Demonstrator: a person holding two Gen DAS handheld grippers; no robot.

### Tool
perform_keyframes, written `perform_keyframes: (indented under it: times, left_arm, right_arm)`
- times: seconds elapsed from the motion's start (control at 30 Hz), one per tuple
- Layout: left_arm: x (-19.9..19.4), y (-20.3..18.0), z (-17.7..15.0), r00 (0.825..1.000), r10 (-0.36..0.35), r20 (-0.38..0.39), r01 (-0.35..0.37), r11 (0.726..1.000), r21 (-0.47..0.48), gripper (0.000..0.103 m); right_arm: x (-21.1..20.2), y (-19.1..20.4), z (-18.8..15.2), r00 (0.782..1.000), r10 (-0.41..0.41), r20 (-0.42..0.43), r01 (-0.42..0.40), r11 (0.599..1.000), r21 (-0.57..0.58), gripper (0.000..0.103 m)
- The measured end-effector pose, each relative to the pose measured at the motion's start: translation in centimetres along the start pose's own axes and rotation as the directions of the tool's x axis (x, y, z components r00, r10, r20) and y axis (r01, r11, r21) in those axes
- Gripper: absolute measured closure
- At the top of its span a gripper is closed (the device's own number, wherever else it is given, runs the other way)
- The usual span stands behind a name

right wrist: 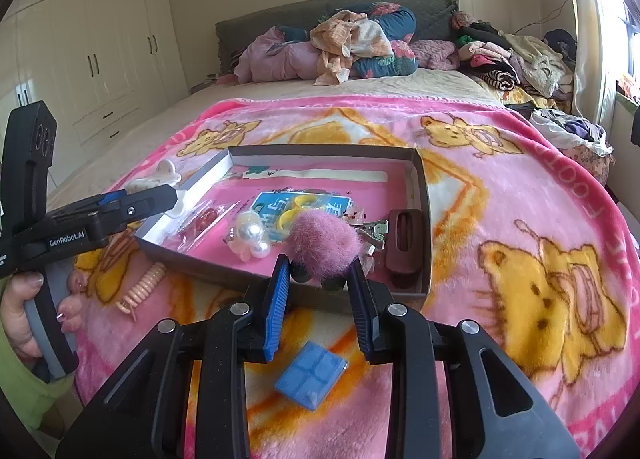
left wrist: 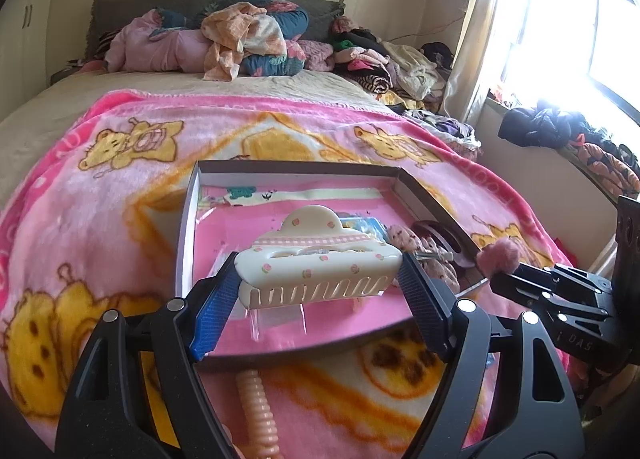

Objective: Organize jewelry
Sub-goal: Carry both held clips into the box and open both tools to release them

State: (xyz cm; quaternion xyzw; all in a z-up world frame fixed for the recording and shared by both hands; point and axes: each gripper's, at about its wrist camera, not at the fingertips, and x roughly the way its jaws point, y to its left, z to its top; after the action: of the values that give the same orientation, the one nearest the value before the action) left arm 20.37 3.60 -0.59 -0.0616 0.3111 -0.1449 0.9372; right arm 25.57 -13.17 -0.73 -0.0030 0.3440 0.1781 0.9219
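One shallow grey cardboard box (right wrist: pixel 420 195) with a pink floor lies on the pink bear-print blanket (right wrist: pixel 520 187), holding one brown claw clip (right wrist: pixel 406 243) at its 3 o'clock edge and two pearl beads (right wrist: pixel 252 239). One coiled peach hair tie (right wrist: pixel 146 285) and one blue square tile (right wrist: pixel 310 373) lie outside the box's near wall. The left gripper (left wrist: pixel 320 279) stands wide, clamping one cream floral claw clip (left wrist: pixel 320 255) over the box, while the right gripper (right wrist: pixel 320 279) stands narrow, pinching one pink fuzzy pom-pom (right wrist: pixel 326 245) at the near wall.
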Motion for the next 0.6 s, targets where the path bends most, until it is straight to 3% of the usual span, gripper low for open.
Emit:
perform_keyframes:
  times: [0.6]
  left_arm:
    - [4.9,1.3,1.4,0.997,0.043,-0.059,-0.044,0.999,-0.016,0.034]
  right_arm:
    - [5.0,-2.4,3.0,0.998,-0.046,-0.045,0.045,0.999,-0.002,0.075]
